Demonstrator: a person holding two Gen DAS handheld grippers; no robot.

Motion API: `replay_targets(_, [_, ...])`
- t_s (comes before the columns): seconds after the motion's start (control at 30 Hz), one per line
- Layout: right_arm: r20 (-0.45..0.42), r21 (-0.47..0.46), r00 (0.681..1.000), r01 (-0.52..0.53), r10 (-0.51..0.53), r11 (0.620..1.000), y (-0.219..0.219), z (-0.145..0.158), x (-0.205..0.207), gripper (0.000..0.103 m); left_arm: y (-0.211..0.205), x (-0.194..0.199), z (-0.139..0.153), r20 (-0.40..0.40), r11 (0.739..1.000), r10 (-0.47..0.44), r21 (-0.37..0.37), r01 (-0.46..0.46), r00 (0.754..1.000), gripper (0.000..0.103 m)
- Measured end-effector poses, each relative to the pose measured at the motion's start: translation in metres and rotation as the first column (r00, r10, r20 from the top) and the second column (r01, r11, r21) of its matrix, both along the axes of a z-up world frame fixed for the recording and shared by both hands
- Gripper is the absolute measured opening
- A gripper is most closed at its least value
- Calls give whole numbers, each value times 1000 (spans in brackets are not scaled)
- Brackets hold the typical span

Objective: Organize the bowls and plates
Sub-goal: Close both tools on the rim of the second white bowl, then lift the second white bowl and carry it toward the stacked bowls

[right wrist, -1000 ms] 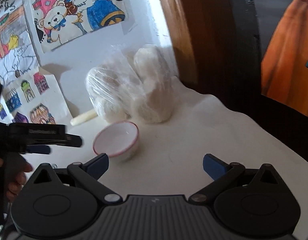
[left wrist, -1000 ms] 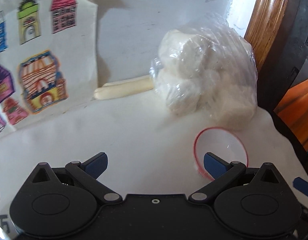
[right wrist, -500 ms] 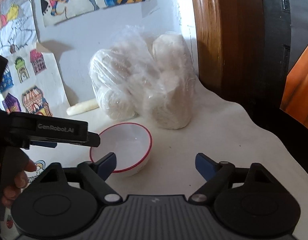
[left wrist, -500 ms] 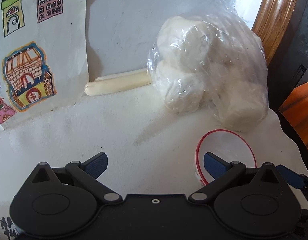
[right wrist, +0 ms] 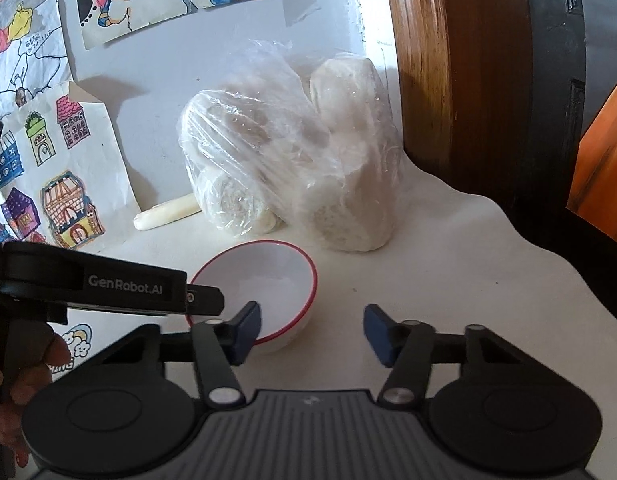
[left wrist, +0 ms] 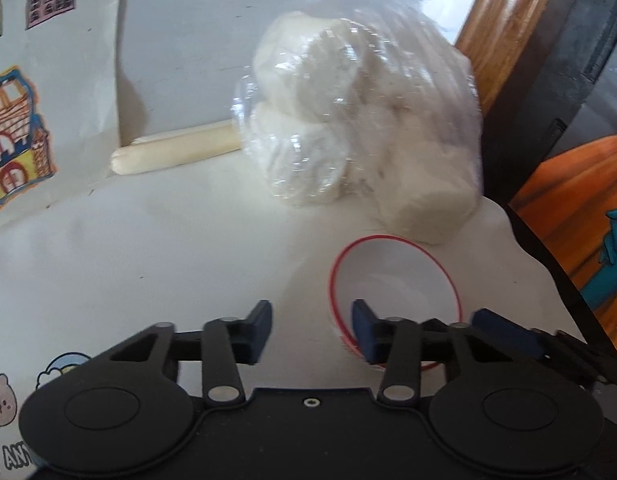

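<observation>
- A white tabletop point(right wrist: 448, 280) runs up to a wall hung with children's drawings point(right wrist: 68, 184), a wooden door frame on the right.
- The red-rimmed white bowl point(right wrist: 268, 280) sits upright on it, just in front of a clear bag of white buns point(right wrist: 284, 168).
- The left gripper point(left wrist: 311, 330) is closing; its right finger is inside the bowl, the near-left rim between the pads, not yet pinched.
- The right gripper point(right wrist: 311, 332) is closing too, one pad at the near rim, nothing visibly clamped.
- Best to seat each pad squarely over the rim before lifting, and raise it level so the thin wall doesn't slip.
</observation>
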State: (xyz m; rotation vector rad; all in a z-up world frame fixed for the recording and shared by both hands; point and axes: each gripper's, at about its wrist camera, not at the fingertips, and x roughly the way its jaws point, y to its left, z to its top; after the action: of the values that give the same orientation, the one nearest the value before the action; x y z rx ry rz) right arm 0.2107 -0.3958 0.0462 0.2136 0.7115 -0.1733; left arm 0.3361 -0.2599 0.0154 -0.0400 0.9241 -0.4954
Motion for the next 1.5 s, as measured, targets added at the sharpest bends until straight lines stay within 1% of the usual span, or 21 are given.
replay_targets(0.03, [2,1,1000,-3,3,1000,0,0,0,54,-1,-1,0,4,1000,-9,-5,9,1000,36])
replay_targets(0.1, [7,2,1000,-5,5,1000,2,0,0,46,-3,-3,0,6,1000,-17,-20,17,1000,26])
replay_targets(0.13, [10,7,1000,-5,5,1000,2,0,-1,43,-4,-6,1,9,1000,-19,-23,19,1000,24])
replay_targets(0.17, [14,14,1000,-8,8,1000,3,0,-2,39,-5,-8,2,12,999,-23,-25,23,1000,20])
replay_targets(0.2, [17,18,1000,-10,10,1000,4,0,-3,37,-6,-9,2,15,999,-29,-25,29,999,16])
replay_targets(0.33, [15,28,1000,-15,15,999,7,-1,-3,29,-5,-12,4,4,999,-29,-28,29,1000,14])
replay_targets(0.43, [16,46,1000,-10,9,999,6,-2,-2,26,-1,-12,3,-4,999,-21,-45,21,1000,14])
replay_targets(0.6, [21,89,1000,8,-10,996,1,-2,-5,18,3,-17,4,-9,999,-20,-51,20,1000,12])
replay_targets(0.73, [18,111,1000,18,-20,994,1,-2,-9,16,10,-27,9,3,998,-16,-53,17,1000,12])
replay_targets(0.87, [31,144,999,21,-25,989,5,1,-19,15,20,-39,22,21,997,-18,-73,19,1000,12])
replay_targets(0.93, [48,142,999,16,-23,990,9,8,-25,14,26,-46,29,31,996,-21,-85,24,999,12])
replay_targets(1.1, [90,127,996,-5,-7,992,23,33,-44,14,49,-69,49,43,989,-14,-145,20,999,12])
replay_targets(1.33, [134,101,991,-40,27,994,49,66,-72,15,80,-104,73,71,980,-2,-198,16,997,12])
replay_targets(1.5, [151,82,987,-60,47,995,71,80,-89,15,103,-124,85,91,973,5,-230,17,996,12])
